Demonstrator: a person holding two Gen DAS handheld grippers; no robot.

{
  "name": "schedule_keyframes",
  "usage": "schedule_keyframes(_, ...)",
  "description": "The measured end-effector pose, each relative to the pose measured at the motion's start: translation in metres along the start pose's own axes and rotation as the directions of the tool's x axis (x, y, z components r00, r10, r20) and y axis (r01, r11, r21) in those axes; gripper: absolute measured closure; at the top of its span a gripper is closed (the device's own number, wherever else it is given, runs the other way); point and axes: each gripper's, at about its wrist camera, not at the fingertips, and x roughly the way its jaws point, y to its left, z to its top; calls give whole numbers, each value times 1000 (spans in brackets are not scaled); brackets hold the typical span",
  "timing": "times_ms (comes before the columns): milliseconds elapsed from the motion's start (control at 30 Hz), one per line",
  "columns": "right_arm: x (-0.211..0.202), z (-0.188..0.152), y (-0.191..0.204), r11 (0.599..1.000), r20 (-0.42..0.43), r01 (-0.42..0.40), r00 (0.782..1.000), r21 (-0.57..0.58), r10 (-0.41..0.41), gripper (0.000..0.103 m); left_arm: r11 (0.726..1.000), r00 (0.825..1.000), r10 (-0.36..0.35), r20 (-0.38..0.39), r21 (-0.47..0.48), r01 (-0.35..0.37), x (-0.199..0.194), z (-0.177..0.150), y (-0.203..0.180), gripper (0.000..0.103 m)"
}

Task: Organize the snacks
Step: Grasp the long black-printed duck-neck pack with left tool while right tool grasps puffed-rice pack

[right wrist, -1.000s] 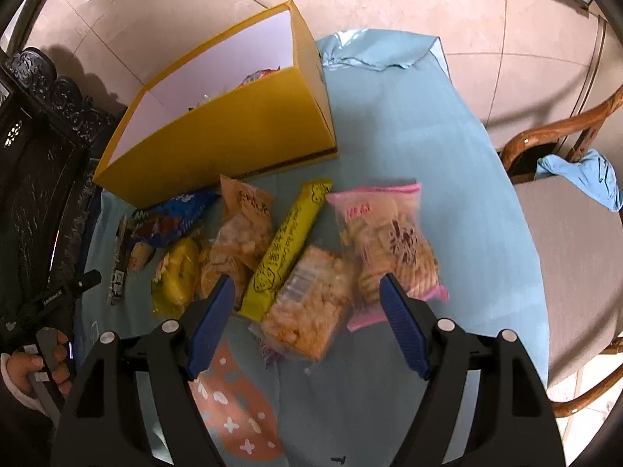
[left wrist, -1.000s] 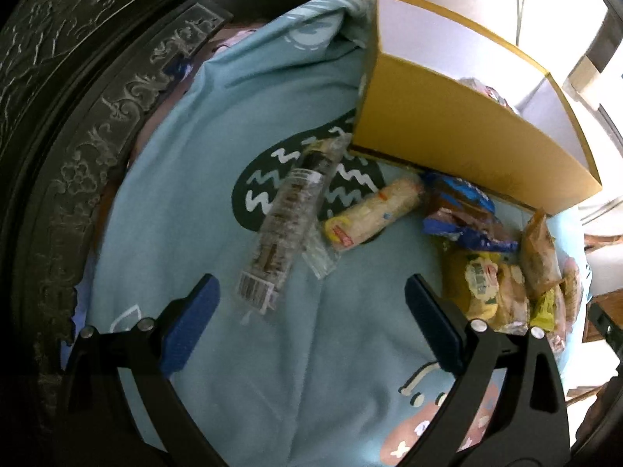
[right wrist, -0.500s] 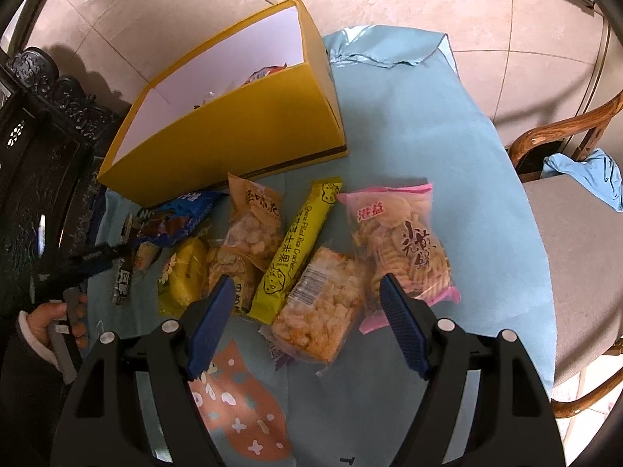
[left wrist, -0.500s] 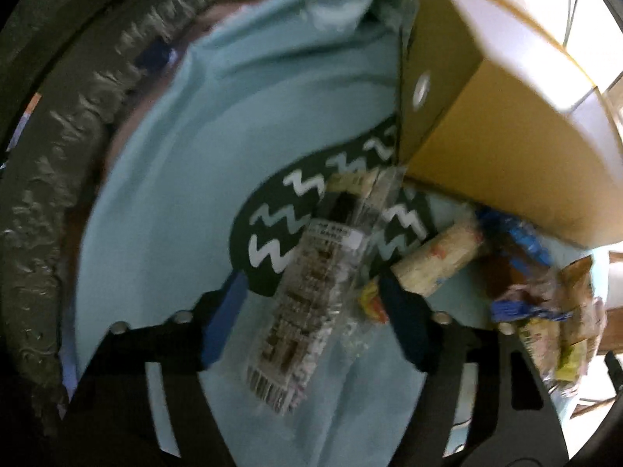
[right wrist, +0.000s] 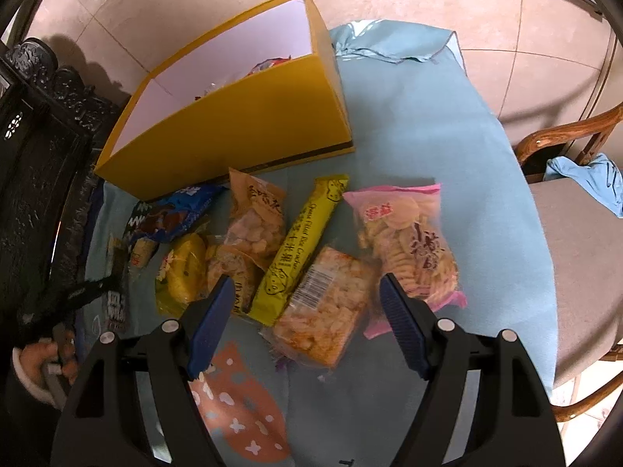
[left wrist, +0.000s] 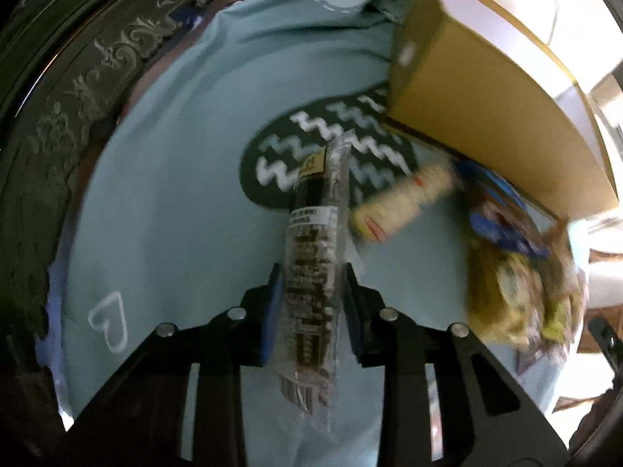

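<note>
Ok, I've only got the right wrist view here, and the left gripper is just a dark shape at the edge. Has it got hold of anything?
Observer: Yes. In the left wrist view the left gripper is shut on a long clear-wrapped snack bar, with a blue pad pressing each side of it.
Operator: Which way is the bar pointing?
Observer: Straight ahead along the fingers, its far end toward the yellow box. Its barcode end sticks back past the pads.
Operator: Anything else close to it on that side?
Observer: A pale roll-shaped snack lies on the blue cloth just right of the bar, blurred. Your right gripper is open over the snack pile.
</note>
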Motion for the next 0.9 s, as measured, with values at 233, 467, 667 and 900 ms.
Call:
schedule_keyframes(233,-5,-12,-4,1000,-27,1,1000,-8,-1,26,995,997,-62,44,76,58,-36,-29,-16,76)
schedule_keyframes(467,-2,-25,4,999,-68,-2,998,-32,0,26,993,997,-80,16,93,78,-39,-40,-26,76)
schedule_keyframes(667,7,-32,-1,999,-99,22,995,25,-19,26,987,995,-101,5,129,100,-38,-44,-40,76)
schedule_keyframes(900,25,-23,0,993,-119,-4,993,117,18,26,982,995,-100,-6,161,100,-35,-48,-54,76)
